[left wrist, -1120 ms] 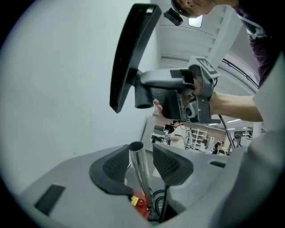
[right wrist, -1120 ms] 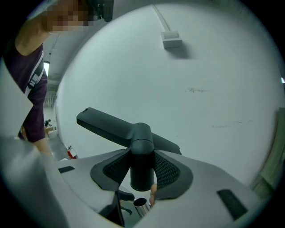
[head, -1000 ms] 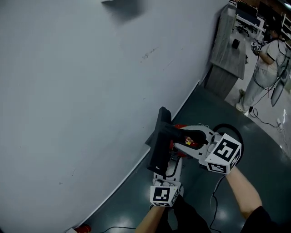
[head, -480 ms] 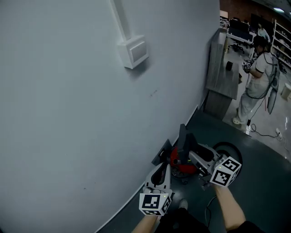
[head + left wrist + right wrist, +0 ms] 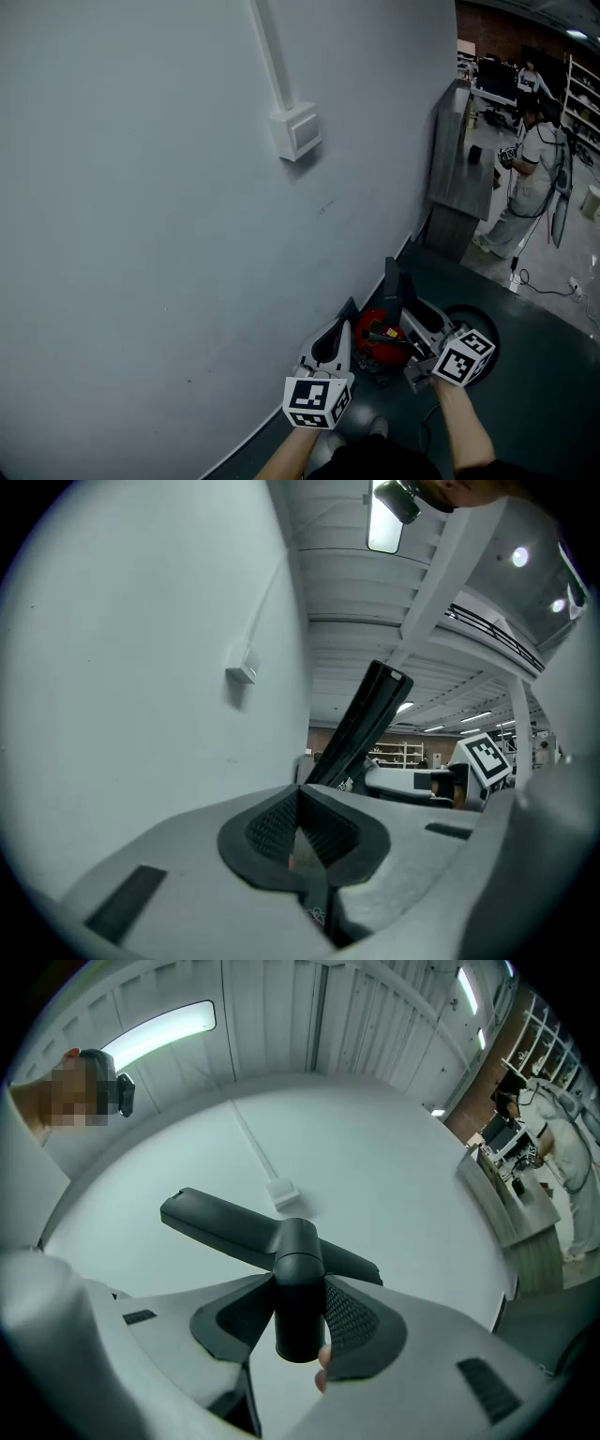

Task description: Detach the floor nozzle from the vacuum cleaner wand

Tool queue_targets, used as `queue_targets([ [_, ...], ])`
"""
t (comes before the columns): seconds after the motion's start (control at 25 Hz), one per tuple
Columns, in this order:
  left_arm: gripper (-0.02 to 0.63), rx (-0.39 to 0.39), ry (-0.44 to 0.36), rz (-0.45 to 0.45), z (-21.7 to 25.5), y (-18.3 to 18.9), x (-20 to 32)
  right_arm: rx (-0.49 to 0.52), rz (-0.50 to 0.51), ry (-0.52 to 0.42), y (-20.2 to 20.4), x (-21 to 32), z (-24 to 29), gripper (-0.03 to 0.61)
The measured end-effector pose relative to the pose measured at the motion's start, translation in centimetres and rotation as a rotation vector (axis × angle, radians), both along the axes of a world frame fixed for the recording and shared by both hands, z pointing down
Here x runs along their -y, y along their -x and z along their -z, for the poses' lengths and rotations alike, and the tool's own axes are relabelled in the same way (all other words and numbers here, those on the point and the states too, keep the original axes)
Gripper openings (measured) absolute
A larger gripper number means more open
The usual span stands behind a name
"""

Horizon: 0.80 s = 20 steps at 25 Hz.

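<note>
The black floor nozzle (image 5: 298, 1269) is off the floor, and my right gripper (image 5: 302, 1340) is shut on its round neck; its long head (image 5: 216, 1227) points at the wall. From the head view the nozzle (image 5: 391, 281) stands upright above the red vacuum body (image 5: 377, 345), with the right gripper (image 5: 401, 319) on its right. My left gripper (image 5: 337, 330) hovers to the left of the vacuum. Its jaws have just been closing and now meet with nothing between them (image 5: 305, 841). The left gripper view shows the nozzle (image 5: 361, 724) beyond it. No wand shows clearly.
A pale wall fills the left, with a white box (image 5: 297, 131) on a conduit. A grey cabinet (image 5: 461, 141) stands against it further back. A person (image 5: 532, 164) stands at the back right, with cables (image 5: 548, 281) on the dark floor. A black ring (image 5: 478, 323) lies beside the vacuum.
Both grippers have risen away from the vacuum on the floor. The nozzle has come up with the right gripper and turned more upright. The left gripper's jaws have closed empty.
</note>
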<state>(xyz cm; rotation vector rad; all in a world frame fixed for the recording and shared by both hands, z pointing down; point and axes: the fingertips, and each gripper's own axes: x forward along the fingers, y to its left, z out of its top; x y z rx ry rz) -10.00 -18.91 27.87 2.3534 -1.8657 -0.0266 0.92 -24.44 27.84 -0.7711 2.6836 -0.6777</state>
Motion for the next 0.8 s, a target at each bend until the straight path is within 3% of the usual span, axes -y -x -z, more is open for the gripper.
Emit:
queue_targets([
  [0.8,0.005,-0.006,0.022,-0.005,-0.5,0.0,-0.2,-0.03,-0.017,-0.01,0.0,-0.7,-0.8,0.172],
])
